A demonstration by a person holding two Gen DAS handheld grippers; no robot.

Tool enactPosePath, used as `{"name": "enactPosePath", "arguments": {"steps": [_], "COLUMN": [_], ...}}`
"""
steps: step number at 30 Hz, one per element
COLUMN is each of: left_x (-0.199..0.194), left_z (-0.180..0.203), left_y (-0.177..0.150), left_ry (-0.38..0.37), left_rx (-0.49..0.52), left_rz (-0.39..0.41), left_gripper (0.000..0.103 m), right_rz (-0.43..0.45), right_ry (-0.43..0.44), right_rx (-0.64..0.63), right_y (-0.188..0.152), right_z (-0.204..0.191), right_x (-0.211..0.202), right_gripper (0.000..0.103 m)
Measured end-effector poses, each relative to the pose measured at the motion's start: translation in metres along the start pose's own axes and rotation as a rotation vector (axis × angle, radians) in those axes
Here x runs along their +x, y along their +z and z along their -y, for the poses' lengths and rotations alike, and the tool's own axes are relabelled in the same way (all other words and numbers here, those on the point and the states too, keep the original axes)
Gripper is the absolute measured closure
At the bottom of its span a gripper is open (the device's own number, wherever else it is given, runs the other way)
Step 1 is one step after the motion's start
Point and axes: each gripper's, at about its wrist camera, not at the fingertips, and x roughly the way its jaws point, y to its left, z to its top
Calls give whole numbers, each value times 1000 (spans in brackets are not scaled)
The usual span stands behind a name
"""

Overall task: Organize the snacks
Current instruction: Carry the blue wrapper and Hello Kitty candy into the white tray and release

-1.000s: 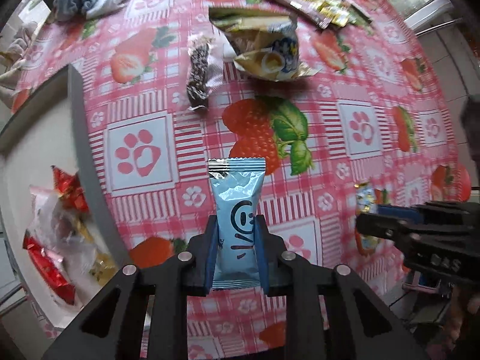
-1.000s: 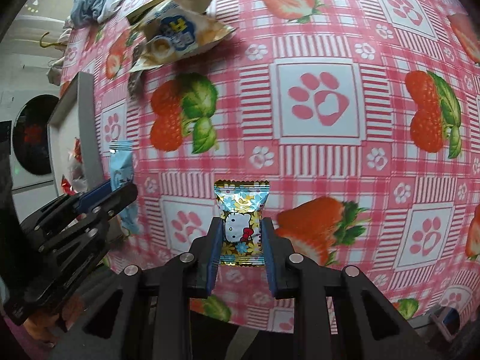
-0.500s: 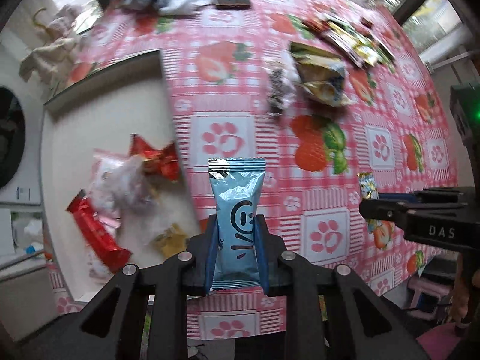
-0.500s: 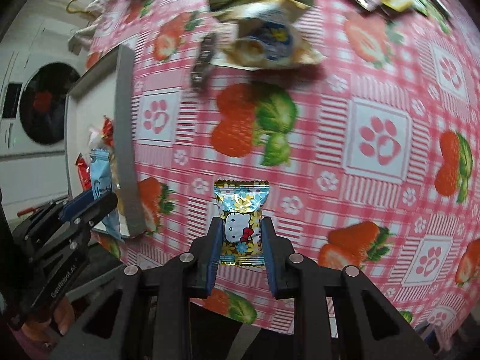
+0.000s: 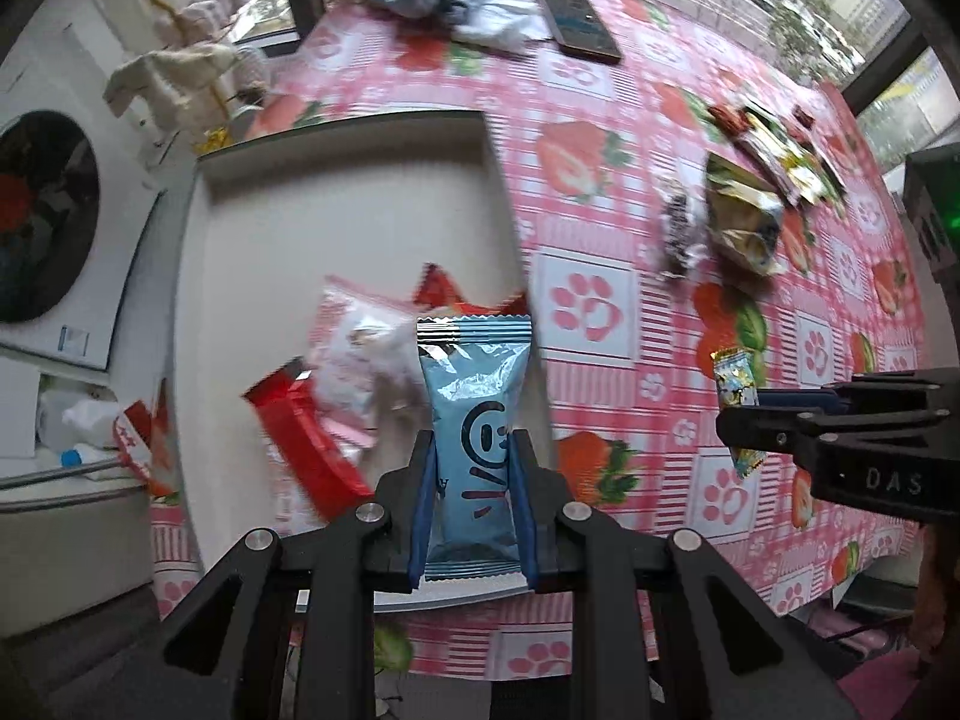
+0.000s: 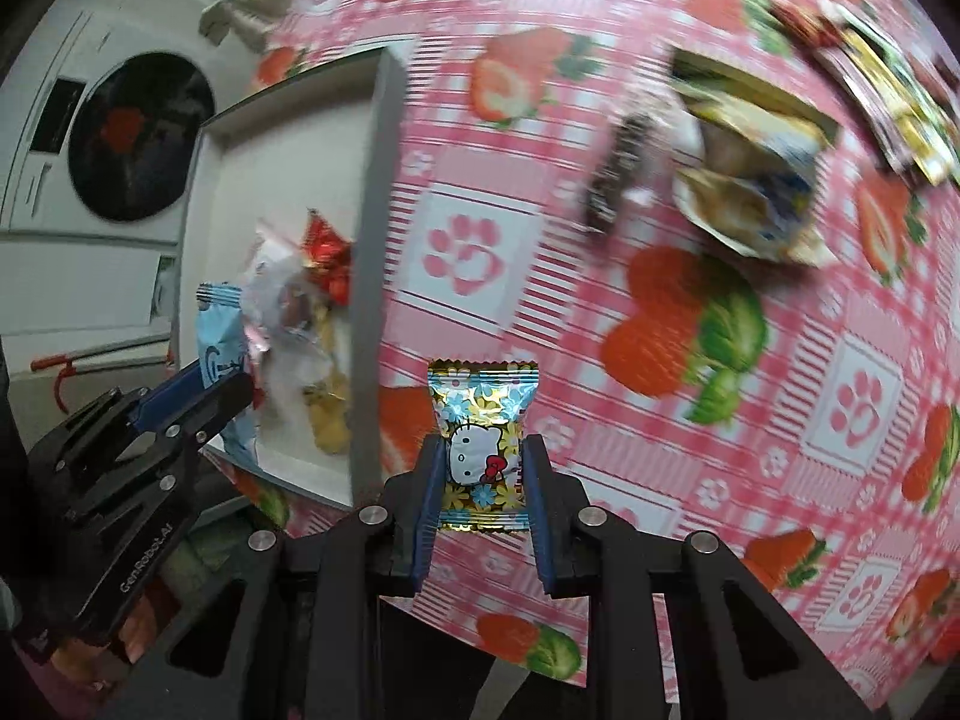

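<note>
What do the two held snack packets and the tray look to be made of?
Blue packet: glossy plastic film, by its crinkle glare and crimped, serrated top. Cartoon-cat packet: metallic foil film, by its gold shine and zigzag edge. Tray: matte off-white with a grey rim, perhaps plastic or coated board; unclear.

We read "DAS" in pale letters on black body of right gripper (image 5: 742, 405), seen from left wrist view. We read "GenRobot.AI" running along black side of left gripper (image 6: 231, 387), seen from right wrist view. Blue snack packet (image 5: 474, 420) carries dark round face-like logo and red stroke; small lettering at its lower edge too small for us to read. Foil candy packet (image 6: 483, 447) carries cartoon cat figure with red bow, no legible words.
</note>
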Motion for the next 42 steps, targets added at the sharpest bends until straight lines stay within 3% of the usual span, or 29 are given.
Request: {"name": "enactPosePath", "arguments": {"steps": [10, 33, 35, 36, 37, 38, 39, 40, 42], "left_x": [2, 16, 17, 19, 20, 20, 19, 18, 17], "left_z": [-39, -72, -73, -72, -71, -71, -70, -70, -69], "left_y": [-5, -9, -9, -9, -9, -10, -10, -11, -12], "left_ry": [30, 40, 44, 57, 69, 77, 84, 85, 74], "left_rx": [-82, -147, -141, -135, -130, -128, -129, -130, -127], "left_rz": [3, -16, -21, -30, -36, -37, -34, -25, -27], "left_gripper": [78, 78, 75, 67, 49, 39, 25, 23, 23], "right_rz": [-12, -45, -57, -62, -69, -77, -81, -75, -50], "right_ry": [-1, 15, 8, 8, 8, 8, 7, 7, 6], "right_rx": [-91, -191, -201, -196, -188, -172, -157, -140, -110], "right_y": [25, 60, 63, 64, 66, 67, 68, 68, 67], "right_z": [-49, -119, -123, -126, -125, -123, -120, -115, -102], "right_x": [8, 34, 39, 43, 45, 47, 50, 49, 44], "right_gripper": [76, 76, 75, 74, 64, 50, 15, 2, 2]}}
